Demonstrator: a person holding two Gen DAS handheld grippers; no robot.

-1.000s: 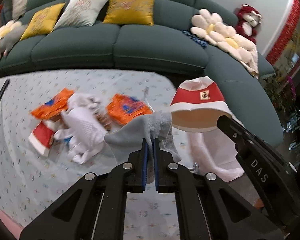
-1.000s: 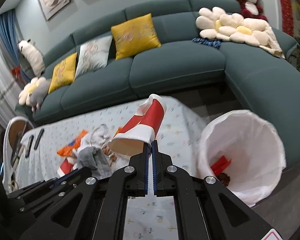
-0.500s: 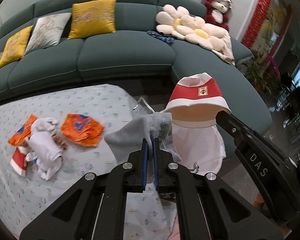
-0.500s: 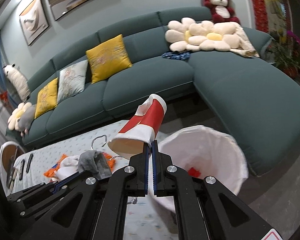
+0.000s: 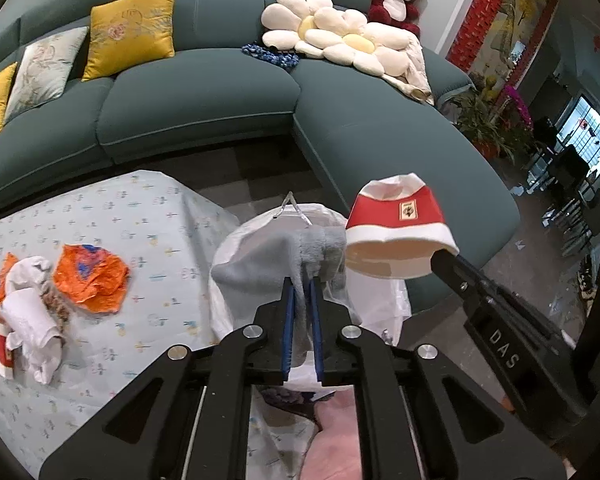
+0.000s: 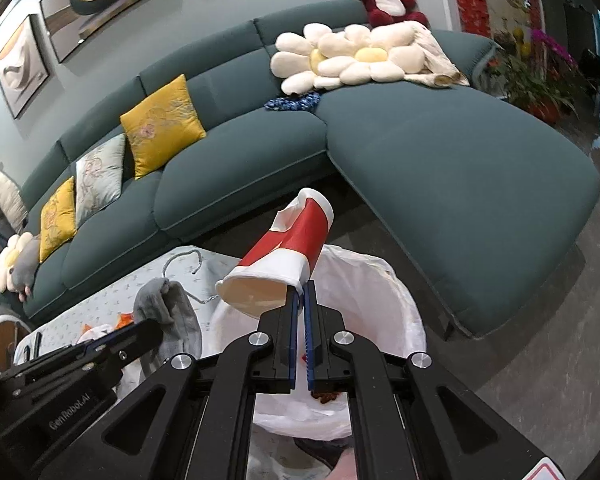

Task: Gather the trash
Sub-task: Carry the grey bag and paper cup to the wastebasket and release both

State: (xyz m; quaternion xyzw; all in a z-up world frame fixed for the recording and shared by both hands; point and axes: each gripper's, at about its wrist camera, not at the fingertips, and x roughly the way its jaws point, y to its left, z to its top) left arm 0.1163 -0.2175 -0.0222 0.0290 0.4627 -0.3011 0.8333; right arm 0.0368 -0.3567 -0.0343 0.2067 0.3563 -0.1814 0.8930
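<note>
Above bin (image 6: 380, 292): right claw (image 6: 300, 304) marked "DAS", pinching cup (image 6: 284, 256).

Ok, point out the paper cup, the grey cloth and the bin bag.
paper cup (image 6: 296, 240), right wrist view, on its red side wall.
grey cloth (image 5: 260, 264), left wrist view, on its draped fold.
bin bag (image 6: 384, 304), right wrist view, on its white inner wall.

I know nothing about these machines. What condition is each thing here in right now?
Left tool: shut on the grey cloth.
Grey cloth: crumpled, hanging in the air above the bin.
Right tool: shut on the paper cup.
Paper cup: torn, tilted, held by its rim over the bin.
Bin: open, white liner in place, some trash inside.
Orange wrapper: crumpled, lying on the table.
White tissue: crumpled, on the table.
</note>
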